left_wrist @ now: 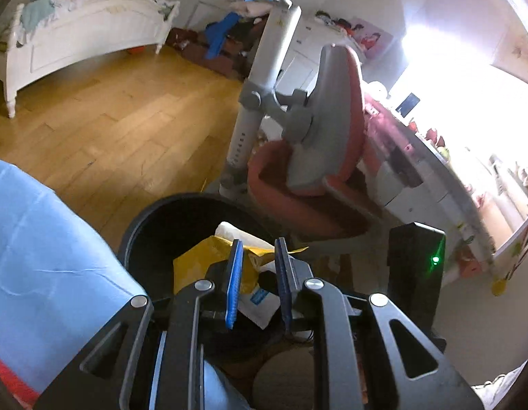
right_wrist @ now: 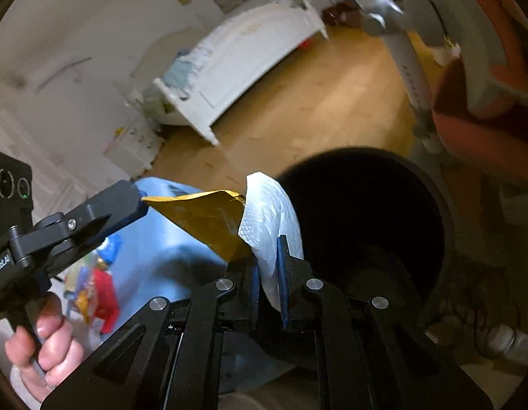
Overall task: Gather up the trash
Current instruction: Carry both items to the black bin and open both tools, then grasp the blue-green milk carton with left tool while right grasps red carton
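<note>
A yellow padded envelope point(right_wrist: 209, 218) with a white bubble lining point(right_wrist: 270, 212) hangs over a black round trash bin point(right_wrist: 366, 212). My right gripper point(right_wrist: 268, 273) is shut on the white lining end. My left gripper point(right_wrist: 140, 201) pinches the yellow corner of the same envelope. In the left wrist view the left gripper point(left_wrist: 258, 273) has its blue pads point(left_wrist: 234, 283) around the yellow and white envelope point(left_wrist: 209, 256) just above the bin point(left_wrist: 181, 218).
A blue cloth surface point(left_wrist: 48, 256) lies at the left, with colourful wrappers point(right_wrist: 96, 290) on it. A pink and grey desk chair point(left_wrist: 318, 143) stands behind the bin. A white bed point(left_wrist: 79, 37) stands across the wooden floor point(left_wrist: 120, 116). A cluttered desk point(left_wrist: 434, 157) is at the right.
</note>
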